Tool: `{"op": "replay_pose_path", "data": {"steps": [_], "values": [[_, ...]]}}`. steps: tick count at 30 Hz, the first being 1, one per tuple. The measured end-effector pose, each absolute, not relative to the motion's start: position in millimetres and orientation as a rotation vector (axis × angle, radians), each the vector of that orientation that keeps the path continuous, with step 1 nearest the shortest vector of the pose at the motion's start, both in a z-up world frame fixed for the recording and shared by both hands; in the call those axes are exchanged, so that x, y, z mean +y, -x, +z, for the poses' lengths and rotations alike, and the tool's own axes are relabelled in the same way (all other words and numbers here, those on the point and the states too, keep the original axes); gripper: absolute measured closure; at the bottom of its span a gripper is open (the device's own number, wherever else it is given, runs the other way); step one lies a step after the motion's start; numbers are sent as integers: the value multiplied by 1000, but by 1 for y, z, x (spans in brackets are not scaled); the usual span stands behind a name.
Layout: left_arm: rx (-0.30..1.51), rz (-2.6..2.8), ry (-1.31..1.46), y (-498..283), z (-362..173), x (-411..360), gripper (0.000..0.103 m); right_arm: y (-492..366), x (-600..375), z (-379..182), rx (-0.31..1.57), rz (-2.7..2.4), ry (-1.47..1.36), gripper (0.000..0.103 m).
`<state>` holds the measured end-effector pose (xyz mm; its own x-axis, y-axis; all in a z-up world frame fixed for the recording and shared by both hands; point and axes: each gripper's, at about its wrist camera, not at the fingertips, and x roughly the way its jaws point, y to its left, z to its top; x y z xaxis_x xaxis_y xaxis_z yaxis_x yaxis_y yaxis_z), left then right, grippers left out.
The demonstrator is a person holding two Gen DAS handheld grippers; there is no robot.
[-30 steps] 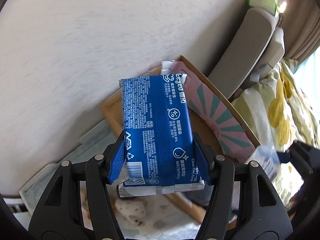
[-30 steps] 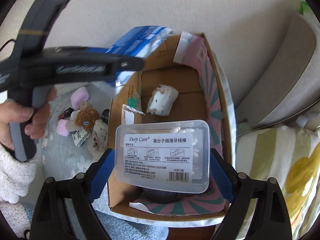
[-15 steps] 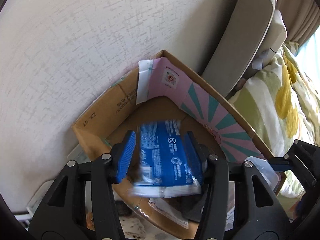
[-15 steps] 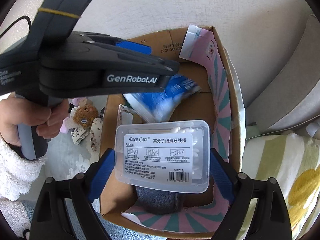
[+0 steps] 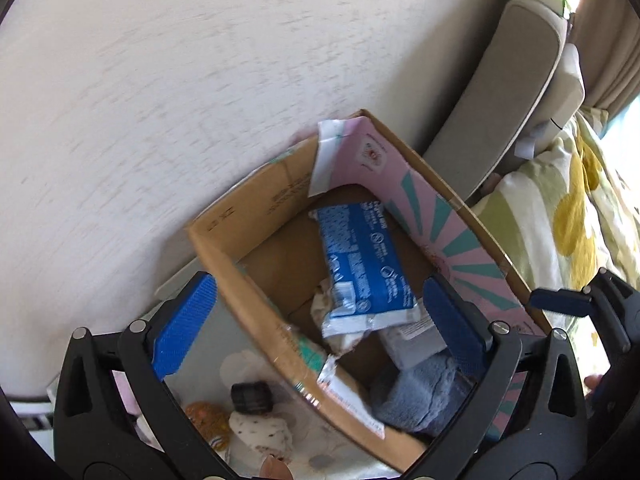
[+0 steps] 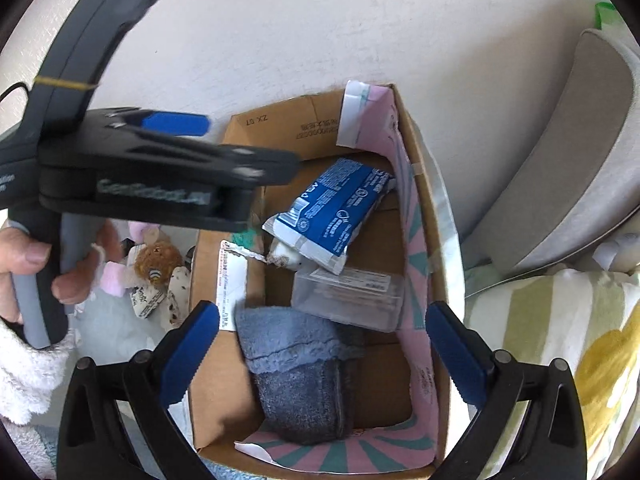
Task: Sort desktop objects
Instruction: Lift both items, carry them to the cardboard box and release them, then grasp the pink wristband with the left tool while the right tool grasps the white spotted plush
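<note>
While both grippers gape empty, left gripper (image 5: pixel 320 320); right gripper (image 6: pixel 322 340); blue packet (image 6: pixel 340 208) lies in cardboard box (image 6: pixel 420 208).

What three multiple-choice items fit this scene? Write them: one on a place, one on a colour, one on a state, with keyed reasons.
1. Where does the blue wipes pack lie?
A. inside the cardboard box
B. on the bedding
C. in the left gripper

2. What colour are the right gripper pads?
A. red
B. blue
C. white

3. How do both grippers stand?
A. shut on the pack
B. shut on nothing
C. open

Answers: 1 A, the pack rests among the box's contents beside the clear plastic case; 2 B, blue pads show on both fingers; 3 C, each gripper's fingers are spread, nothing between them.
</note>
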<state>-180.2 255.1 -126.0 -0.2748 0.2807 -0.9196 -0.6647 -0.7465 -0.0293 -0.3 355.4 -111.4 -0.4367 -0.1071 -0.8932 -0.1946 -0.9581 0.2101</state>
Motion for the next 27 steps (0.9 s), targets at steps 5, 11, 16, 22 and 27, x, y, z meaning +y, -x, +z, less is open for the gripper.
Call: {"op": "replay_pose_path", "data": {"steps": [5,11,16,22,27], "values": [[406,2072,1396,177,-117,226,0,-5,353,-102,446,2588,1591,0],[197,2077,1374,165,-91,166,0,-9,336,-75,346,2655,1488,0],[202,2220,1352,154,-65,107,0,-7,308,-44,220,2693,1409,0],[127,2449,1293,153,-31,13,0,2,276,-20,216,2771,1329,0],[92,2565,1284,151,-24,-56,0,16,243,-24,242,2836,1370,0]]}}
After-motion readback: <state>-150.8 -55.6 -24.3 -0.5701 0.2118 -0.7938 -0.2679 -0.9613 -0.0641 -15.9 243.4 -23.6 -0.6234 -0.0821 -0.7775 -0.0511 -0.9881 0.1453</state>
